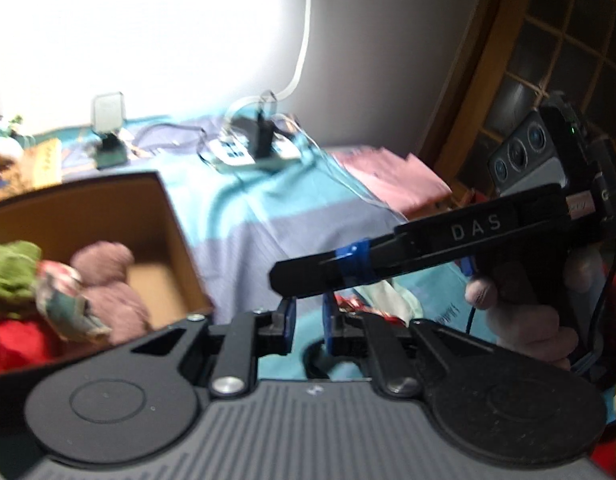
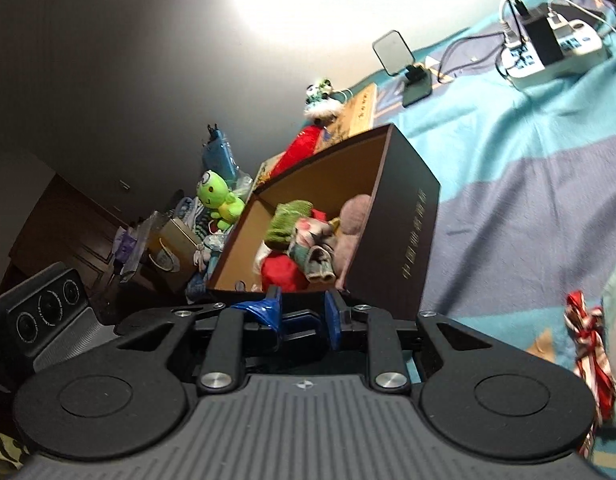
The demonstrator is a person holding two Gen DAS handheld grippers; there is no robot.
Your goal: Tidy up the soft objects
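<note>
Cardboard, brown inside and dark outside, makes up the open box point(image 2: 411, 216) that stands on the striped blue bed point(image 2: 527, 200), at about twelve o'clock from the right tool point(image 2: 304, 316). Its blue pads are drawn almost together with nothing between them. The left tool point(image 1: 308, 320) is likewise narrow and empty, and the box lies at its ten o'clock.

With both tools free, the step in hand appears to be fetching the next loose soft thing. The likeliest is the red-and-white cloth point(image 2: 587, 340), crumpled on the bed at the right tool's three o'clock. To do this well, spread the pads wide before coming down, bite into the thickest fold rather than a trailing edge, and take care not to pinch the sheet underneath with it. Carry it over the near rim and let go low, in the bare corner, so nothing spills back out. Only one tool needs to work; the other should stay out of the way of the box wall.

The things already boxed look limp and easily squashed: a mauve plush point(image 2: 355, 220) leans against the right-hand wall, a green knitted piece point(image 2: 290, 220) lies at its nine o'clock, with a patterned bundle point(image 2: 311, 252) and something red point(image 2: 280, 272) nearer the tool. A lime-green frog plush point(image 2: 220, 200) sits outside the box, at its nine o'clock, among clutter.
</note>
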